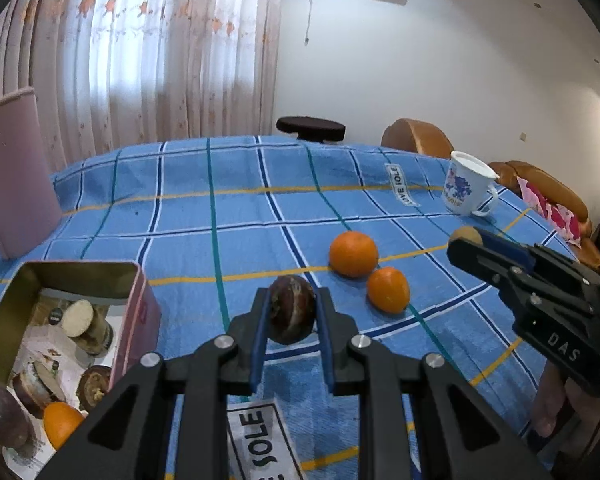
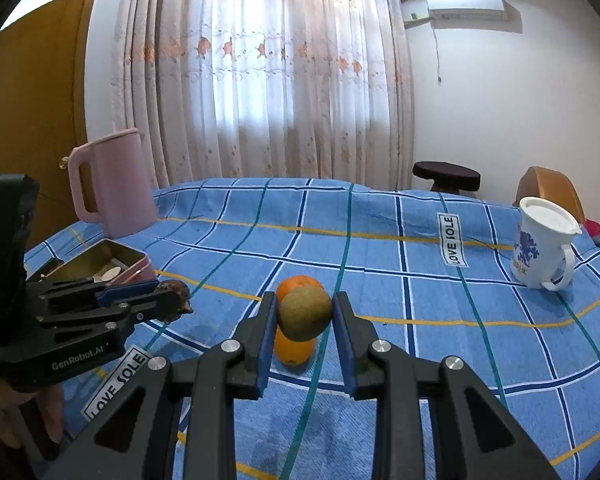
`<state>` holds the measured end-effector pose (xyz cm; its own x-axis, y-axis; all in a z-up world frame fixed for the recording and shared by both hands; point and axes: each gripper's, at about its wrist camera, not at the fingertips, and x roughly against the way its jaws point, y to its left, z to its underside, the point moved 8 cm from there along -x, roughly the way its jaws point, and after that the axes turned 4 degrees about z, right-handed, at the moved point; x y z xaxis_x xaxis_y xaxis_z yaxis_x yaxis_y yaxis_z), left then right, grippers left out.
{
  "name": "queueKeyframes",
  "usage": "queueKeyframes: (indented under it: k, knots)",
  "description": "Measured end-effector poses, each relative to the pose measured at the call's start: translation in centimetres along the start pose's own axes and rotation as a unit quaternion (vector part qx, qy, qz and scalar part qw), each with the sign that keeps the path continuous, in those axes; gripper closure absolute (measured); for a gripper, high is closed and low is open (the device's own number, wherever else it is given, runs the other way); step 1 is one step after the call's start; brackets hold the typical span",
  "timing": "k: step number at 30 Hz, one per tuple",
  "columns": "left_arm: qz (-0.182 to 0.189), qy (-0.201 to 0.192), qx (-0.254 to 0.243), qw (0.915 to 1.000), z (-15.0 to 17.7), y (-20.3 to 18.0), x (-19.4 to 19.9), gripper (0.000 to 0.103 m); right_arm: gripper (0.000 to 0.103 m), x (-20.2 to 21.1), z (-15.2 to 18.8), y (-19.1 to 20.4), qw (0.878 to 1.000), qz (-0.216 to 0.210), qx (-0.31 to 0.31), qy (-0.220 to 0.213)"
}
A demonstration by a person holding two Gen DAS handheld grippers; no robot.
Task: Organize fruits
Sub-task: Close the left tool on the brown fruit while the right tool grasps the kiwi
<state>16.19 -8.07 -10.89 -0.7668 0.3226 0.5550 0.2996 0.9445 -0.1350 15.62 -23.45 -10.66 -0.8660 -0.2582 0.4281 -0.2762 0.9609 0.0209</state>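
My left gripper is shut on a dark brown round fruit and holds it above the blue checked cloth; it also shows in the right wrist view. My right gripper is shut on a brown-green kiwi; it shows at the right in the left wrist view. Two oranges lie on the cloth, behind the kiwi in the right wrist view. An open pink tin at left holds an orange and dark fruits.
A pink jug stands at the table's far left. A white mug with a blue print stands at the far right. A dark stool and brown chairs lie beyond the table's far edge.
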Motion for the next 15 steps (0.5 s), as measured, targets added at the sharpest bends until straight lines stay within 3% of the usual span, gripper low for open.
queueKeyframes:
  k: [15]
  knots:
    - [-0.014,-0.049,-0.021,0.9985,-0.2,-0.8,2.4,0.08,0.074,1.6,-0.5,0.6,0.999,-0.009,0.01,-0.041]
